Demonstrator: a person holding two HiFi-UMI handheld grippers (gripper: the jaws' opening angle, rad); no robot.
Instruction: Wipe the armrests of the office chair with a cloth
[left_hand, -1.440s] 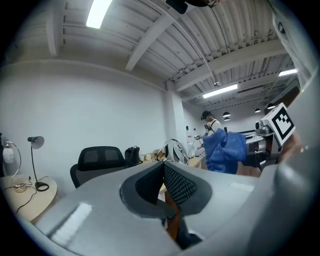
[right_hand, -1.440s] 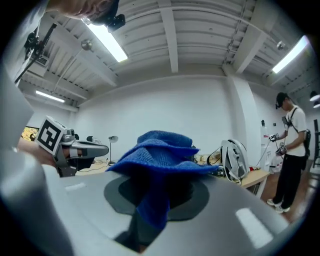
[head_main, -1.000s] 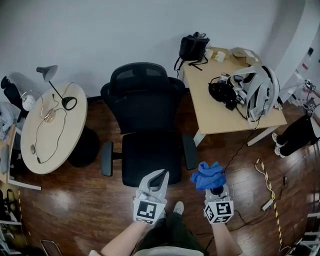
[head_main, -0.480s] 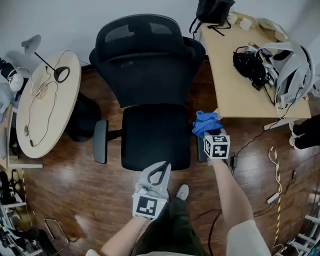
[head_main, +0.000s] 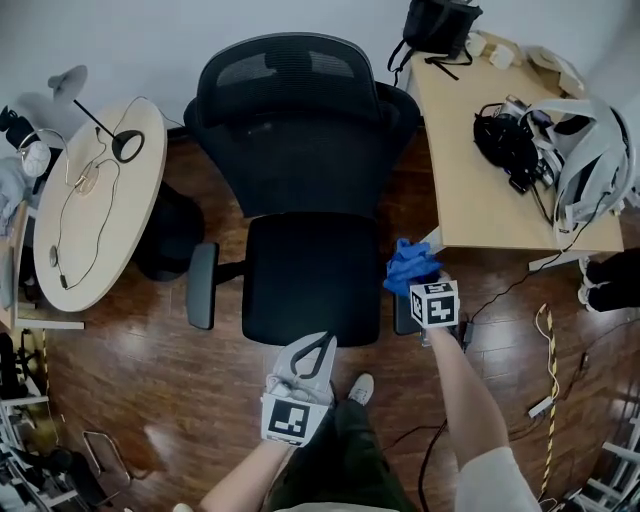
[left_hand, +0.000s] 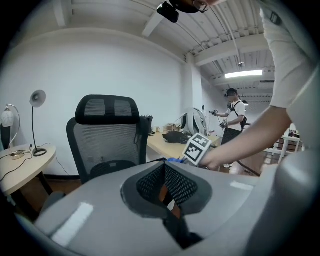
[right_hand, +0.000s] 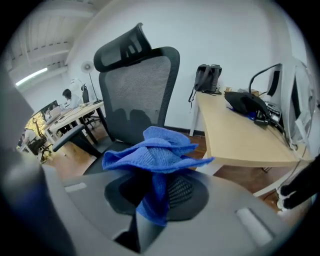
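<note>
A black office chair (head_main: 300, 170) faces me, seat (head_main: 312, 275) in the middle of the head view. Its left armrest (head_main: 201, 285) stands clear on the left side. My right gripper (head_main: 415, 275) is shut on a crumpled blue cloth (head_main: 410, 265) and sits over the chair's right armrest (head_main: 402, 312), most of which it hides. In the right gripper view the blue cloth (right_hand: 155, 155) bunches between the jaws. My left gripper (head_main: 315, 352) hangs shut and empty just before the seat's front edge; in its own view the jaws meet at the tips (left_hand: 163, 166).
A round table (head_main: 95, 205) with a desk lamp (head_main: 110, 130) stands at left. A rectangular desk (head_main: 500, 160) with a backpack (head_main: 440, 25), headphones and gear is at right, close to the right armrest. Cables (head_main: 550, 370) trail on the wood floor. A person (left_hand: 232, 120) stands far off.
My right gripper carried the cloth forward from near my body to the chair's right armrest, then drew back slightly along it. The head view moved closer to the chair. The left gripper barely moved.
</note>
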